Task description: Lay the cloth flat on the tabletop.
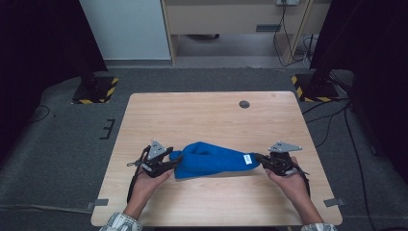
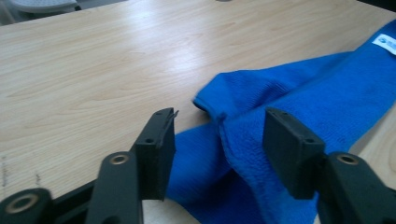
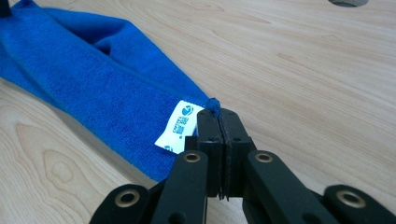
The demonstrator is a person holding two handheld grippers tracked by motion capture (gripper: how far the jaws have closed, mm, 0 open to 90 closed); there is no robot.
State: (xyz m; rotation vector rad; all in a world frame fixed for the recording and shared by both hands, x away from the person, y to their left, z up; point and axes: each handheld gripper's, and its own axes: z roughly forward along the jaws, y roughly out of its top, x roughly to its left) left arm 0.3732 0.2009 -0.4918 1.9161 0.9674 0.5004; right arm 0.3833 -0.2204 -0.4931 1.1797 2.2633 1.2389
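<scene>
High view: blue towel [image 1: 211, 160] lies bunched across the near part of the table [image 1: 202, 115], strung between my left gripper [image 1: 169, 160] and right gripper [image 1: 260, 158].

Left gripper view: jaws parted, towel [image 2: 280, 107] between them but pads clear, so released. Risk: that end slumps and bunches.

Right gripper view: jaws clenched on the towel corner [image 3: 214, 102] beside the white label [image 3: 178, 126]. Thin bite; a tug could slip it.
</scene>
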